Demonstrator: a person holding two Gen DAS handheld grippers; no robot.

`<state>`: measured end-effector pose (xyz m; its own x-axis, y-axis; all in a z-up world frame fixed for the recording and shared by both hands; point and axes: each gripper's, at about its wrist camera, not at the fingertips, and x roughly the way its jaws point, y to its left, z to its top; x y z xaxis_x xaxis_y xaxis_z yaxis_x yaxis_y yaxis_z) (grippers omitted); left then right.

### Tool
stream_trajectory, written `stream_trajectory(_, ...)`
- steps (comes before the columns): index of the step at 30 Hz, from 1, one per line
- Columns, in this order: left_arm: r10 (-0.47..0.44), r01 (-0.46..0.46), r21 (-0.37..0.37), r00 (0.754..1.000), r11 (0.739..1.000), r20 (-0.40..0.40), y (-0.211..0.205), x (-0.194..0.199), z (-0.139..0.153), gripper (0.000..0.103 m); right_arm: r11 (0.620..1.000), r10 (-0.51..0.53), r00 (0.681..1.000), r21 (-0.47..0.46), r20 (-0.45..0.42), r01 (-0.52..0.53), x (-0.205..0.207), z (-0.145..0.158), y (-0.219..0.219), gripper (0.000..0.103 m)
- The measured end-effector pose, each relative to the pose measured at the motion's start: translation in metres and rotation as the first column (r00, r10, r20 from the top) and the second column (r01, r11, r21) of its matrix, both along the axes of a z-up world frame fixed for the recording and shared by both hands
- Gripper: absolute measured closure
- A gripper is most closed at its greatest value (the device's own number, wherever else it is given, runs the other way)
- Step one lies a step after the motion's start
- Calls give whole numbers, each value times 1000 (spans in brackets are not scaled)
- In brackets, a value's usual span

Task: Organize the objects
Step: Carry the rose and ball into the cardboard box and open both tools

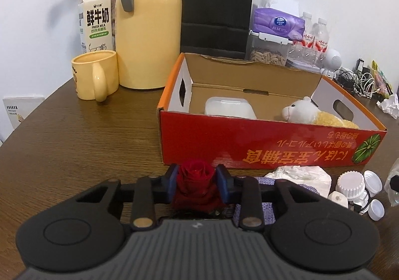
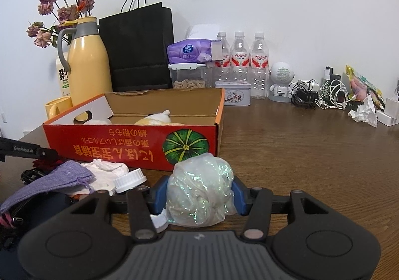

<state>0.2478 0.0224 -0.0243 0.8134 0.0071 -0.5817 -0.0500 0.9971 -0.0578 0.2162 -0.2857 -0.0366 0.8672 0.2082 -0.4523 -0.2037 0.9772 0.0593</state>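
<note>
- Left gripper (image 1: 196, 184), jaws narrowed onto a dark red rose (image 1: 197, 175); bloom pinched between the blue pads (image 1: 172, 181), low over the brown wooden surface (image 1: 74, 150), just in front of the red cardboard box (image 1: 261, 145); lower part of the rose lost in shadow behind the gripper body.
- Right gripper (image 2: 199, 195), jaws closed around a glittery translucent bundle (image 2: 200, 192); material hard to make out, possibly crumpled film or mesh; underside hidden by the gripper.
- Inside the box: a white lidded container (image 1: 229, 108) and a white-and-yellow plush toy (image 1: 306, 114), both cut off by the near wall.
- Beside the box front, a heap: purple knitted pouch (image 2: 49, 185), crumpled white tissue (image 2: 107, 170), white ribbed cap (image 2: 129, 180); items beneath the pouch unclear.
- Behind the box: yellow thermos (image 1: 148, 28), yellow mug (image 1: 96, 75), milk carton (image 1: 96, 23), black paper bag (image 2: 139, 48), purple tissue pack (image 2: 192, 51), three water bottles (image 2: 240, 60); top of the thermos cropped in the left view.
- Far right, tangled cables (image 2: 321, 95); individual plugs too small to tell apart.
</note>
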Motion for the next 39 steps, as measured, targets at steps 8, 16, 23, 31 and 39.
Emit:
stream_trajectory(8, -2, 2, 13, 999, 1000, 49, -1, -12, 7, 73, 1000, 2, 1000, -8, 23, -2, -4, 2, 1, 52)
stream_trajectory(16, -7, 7, -2, 994, 1000, 112, 2, -26, 26, 74, 1000, 15, 996, -17, 86, -13, -15, 12, 3, 52)
stream_trajectory(23, -41, 45, -13, 974, 999, 223, -4, -39, 64, 74, 996, 79, 984, -52, 157, -72, -17, 40, 15, 52)
stream_trajectory(31, -54, 60, -15, 961, 998, 272, -24, -11, 94, 74, 984, 165, 962, -107, 216, -144, 14, 79, 51, 52)
stream_trajectory(39, -9, 23, -45, 961, 999, 276, -43, 42, 100, 74, 986, 163, 966, -54, 202, -156, 78, 86, 93, 52)
